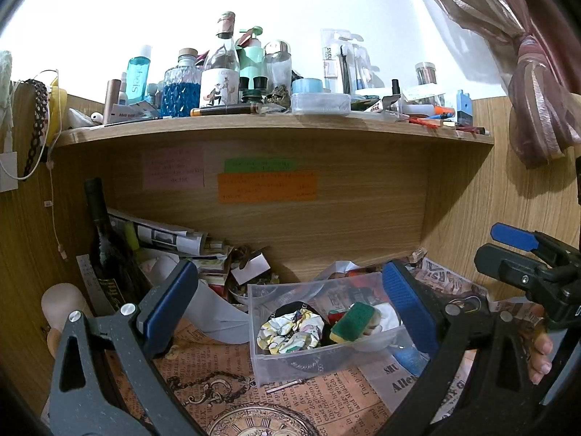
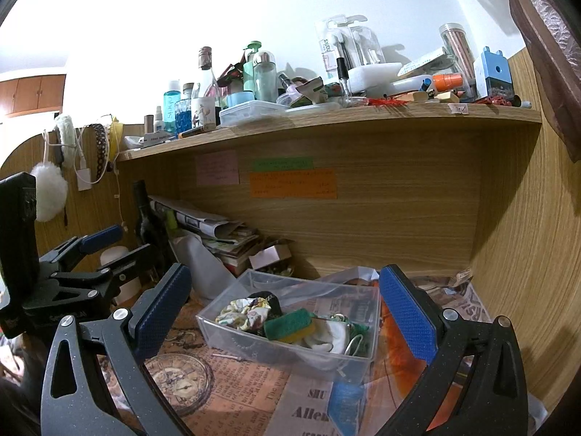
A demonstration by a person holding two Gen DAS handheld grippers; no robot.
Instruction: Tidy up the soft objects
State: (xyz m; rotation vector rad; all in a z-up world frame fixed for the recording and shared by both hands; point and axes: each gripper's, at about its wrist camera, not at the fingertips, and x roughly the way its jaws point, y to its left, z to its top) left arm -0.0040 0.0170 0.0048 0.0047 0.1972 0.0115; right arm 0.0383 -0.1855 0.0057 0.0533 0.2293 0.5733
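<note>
Item: clear plastic bin (image 1: 290, 359) on the newsprint-patterned desk cover (image 1: 232, 392), holding a floral scrunchie (image 1: 288, 332), a green-and-yellow sponge (image 1: 353, 322) and white cloth (image 2: 336, 338). My left gripper (image 1: 290, 309) and right gripper (image 2: 287, 305) hang just in front of it, both spread wide, grasping nothing. The bin shows between each pair of blue pads (image 2: 406, 312), untouched.

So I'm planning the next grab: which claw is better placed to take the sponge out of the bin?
Probably the left claw: it's open and the sponge in the bin lies between its fingers. The right claw is open too, slightly farther back.
</note>
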